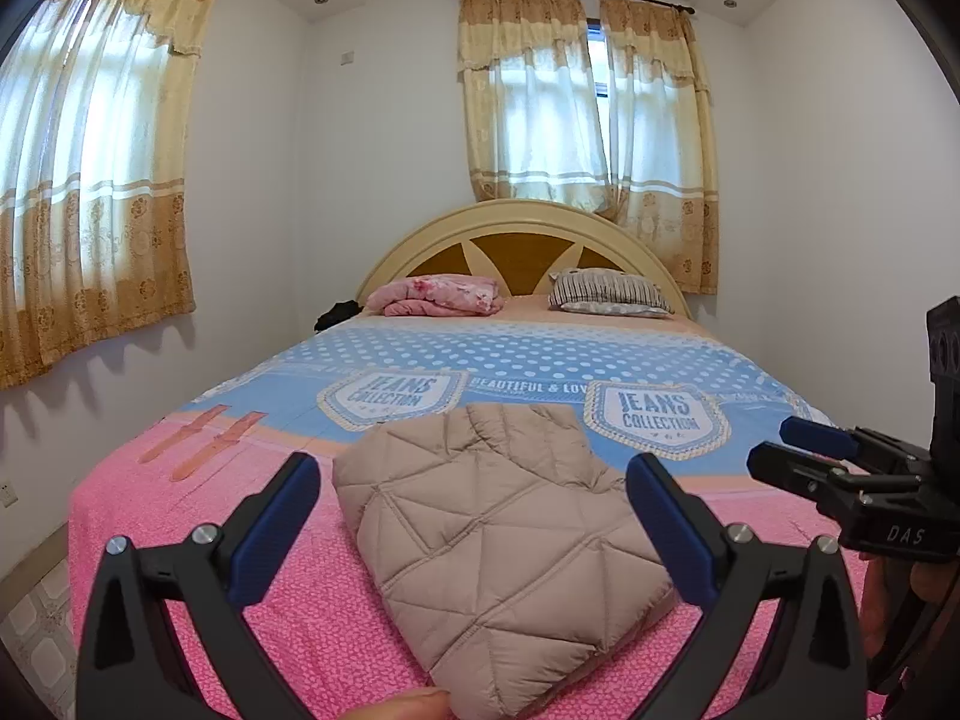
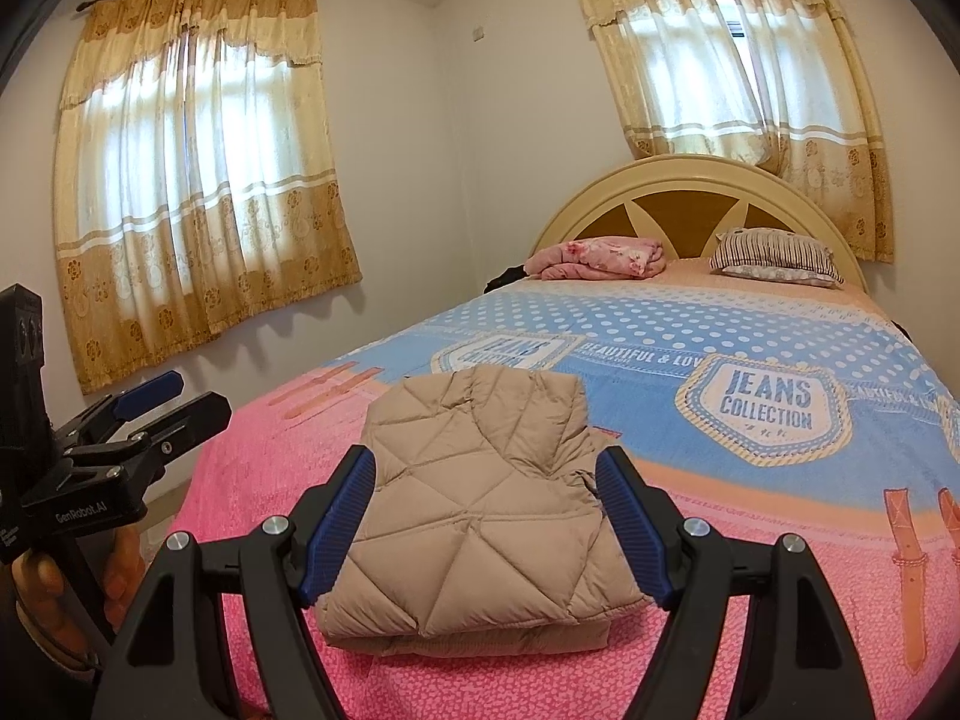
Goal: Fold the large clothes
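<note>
The folded beige quilted jacket (image 2: 480, 510) lies on the bed (image 2: 750, 552) directly ahead of the right claw (image 2: 486, 531), long axis running away, nearer it than the left claw (image 1: 474, 531); both claws gape empty.

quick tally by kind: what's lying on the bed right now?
Folded quilted jacket: 1
Folded pink blanket: 1
Striped pillow: 1
Total: 3
</note>
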`<state>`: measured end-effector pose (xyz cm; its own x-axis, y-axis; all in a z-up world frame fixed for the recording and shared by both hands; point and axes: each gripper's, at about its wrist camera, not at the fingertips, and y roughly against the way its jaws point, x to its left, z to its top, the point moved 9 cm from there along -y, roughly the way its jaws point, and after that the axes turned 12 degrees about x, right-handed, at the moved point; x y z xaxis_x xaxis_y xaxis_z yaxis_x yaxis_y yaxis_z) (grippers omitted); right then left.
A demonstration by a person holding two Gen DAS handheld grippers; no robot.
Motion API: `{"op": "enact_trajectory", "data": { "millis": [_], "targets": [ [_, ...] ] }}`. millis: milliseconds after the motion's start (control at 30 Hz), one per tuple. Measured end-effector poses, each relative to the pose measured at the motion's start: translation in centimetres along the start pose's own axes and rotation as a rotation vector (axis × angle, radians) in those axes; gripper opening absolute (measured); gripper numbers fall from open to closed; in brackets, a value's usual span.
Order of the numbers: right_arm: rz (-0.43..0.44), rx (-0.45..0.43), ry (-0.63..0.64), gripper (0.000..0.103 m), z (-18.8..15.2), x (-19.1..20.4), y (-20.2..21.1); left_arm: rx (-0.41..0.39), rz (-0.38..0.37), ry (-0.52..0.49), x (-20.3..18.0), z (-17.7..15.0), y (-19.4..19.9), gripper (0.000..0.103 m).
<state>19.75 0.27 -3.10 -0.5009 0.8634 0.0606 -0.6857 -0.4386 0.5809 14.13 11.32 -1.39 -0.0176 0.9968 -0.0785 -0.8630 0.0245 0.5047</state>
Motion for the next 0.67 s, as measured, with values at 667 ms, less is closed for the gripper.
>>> {"op": "enact_trajectory", "data": {
  "millis": [667],
  "targets": [
    [0.008,0.01,0.005,0.076,-0.11,0.33,0.03,-0.018,0.027,-0.003,0.43,-0.09,-0.46,0.103]
  ]
}}
